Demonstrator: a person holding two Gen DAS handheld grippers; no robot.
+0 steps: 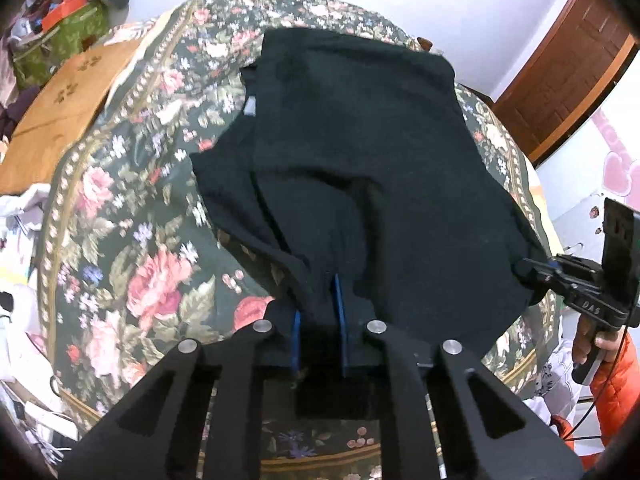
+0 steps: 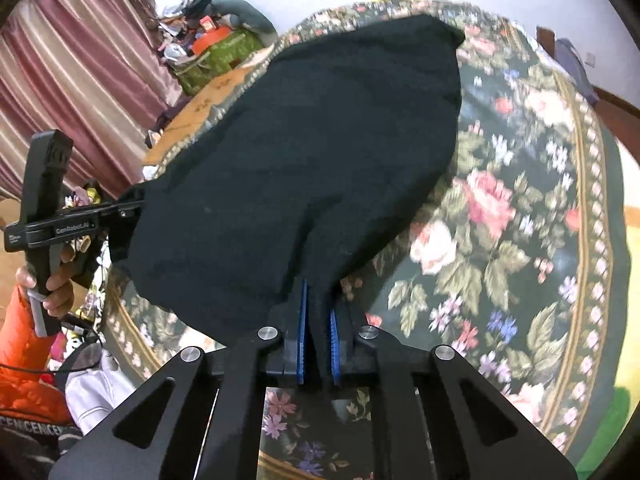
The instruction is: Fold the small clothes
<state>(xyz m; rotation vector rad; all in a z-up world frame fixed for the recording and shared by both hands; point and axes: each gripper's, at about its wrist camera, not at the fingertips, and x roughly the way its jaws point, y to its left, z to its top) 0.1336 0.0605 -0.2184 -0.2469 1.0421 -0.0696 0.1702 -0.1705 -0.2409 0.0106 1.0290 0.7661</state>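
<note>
A black garment [image 1: 360, 152] lies spread on the floral bedspread [image 1: 132, 240], its near edge lifted. My left gripper [image 1: 318, 304] is shut on the garment's near left corner, cloth bunched between the blue pads [image 1: 340, 312]. My right gripper [image 2: 318, 308] is shut on the near right corner of the same garment [image 2: 320, 140]. The right gripper also shows at the right of the left wrist view [image 1: 528, 272], and the left gripper at the left of the right wrist view [image 2: 132, 208], each with cloth in its tips.
A cardboard box [image 1: 68, 100] and a green bag with clutter [image 1: 60, 40] stand beyond the bed's left side. A wooden door [image 1: 568, 72] is at the back right. Pink curtains [image 2: 72, 80] hang on the left. The bedspread [image 2: 520, 220] stretches to the right.
</note>
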